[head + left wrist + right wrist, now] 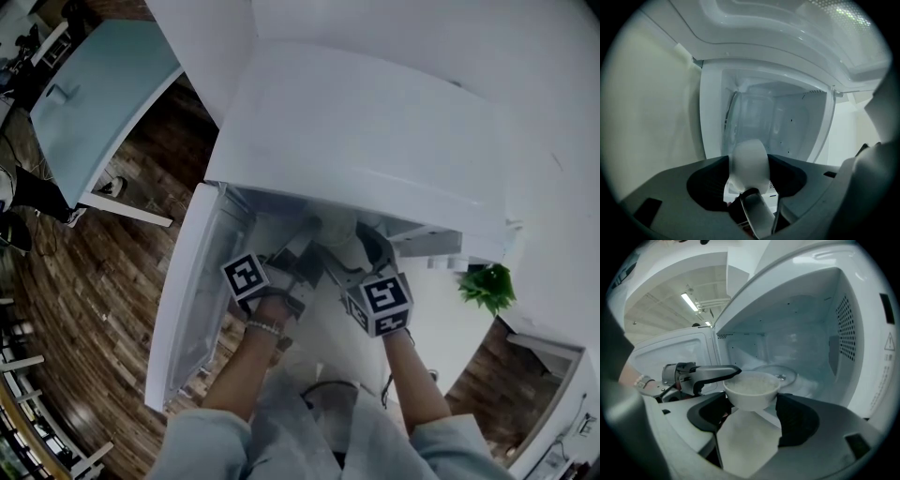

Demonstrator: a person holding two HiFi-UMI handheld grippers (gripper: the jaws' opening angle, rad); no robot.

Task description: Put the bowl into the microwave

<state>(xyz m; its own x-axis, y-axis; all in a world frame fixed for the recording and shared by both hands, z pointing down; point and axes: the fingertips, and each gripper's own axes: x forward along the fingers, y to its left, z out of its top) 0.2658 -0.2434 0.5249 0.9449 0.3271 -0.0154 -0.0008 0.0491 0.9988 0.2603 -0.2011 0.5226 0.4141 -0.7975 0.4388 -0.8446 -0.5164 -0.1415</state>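
A white bowl of rice hangs just in front of the open microwave, over its sill. My right gripper is shut on the bowl's near side. My left gripper comes in from the left, its dark finger lying over the bowl's rim. In the left gripper view the bowl stands edge-on, clamped in my left gripper. From the head view the bowl sits between the left gripper and the right gripper, at the microwave opening. The glass turntable lies bare inside.
The microwave door swings wide open to the left, behind my left gripper. A small green plant stands on the white counter to the right. A pale blue table stands on the wooden floor at the far left.
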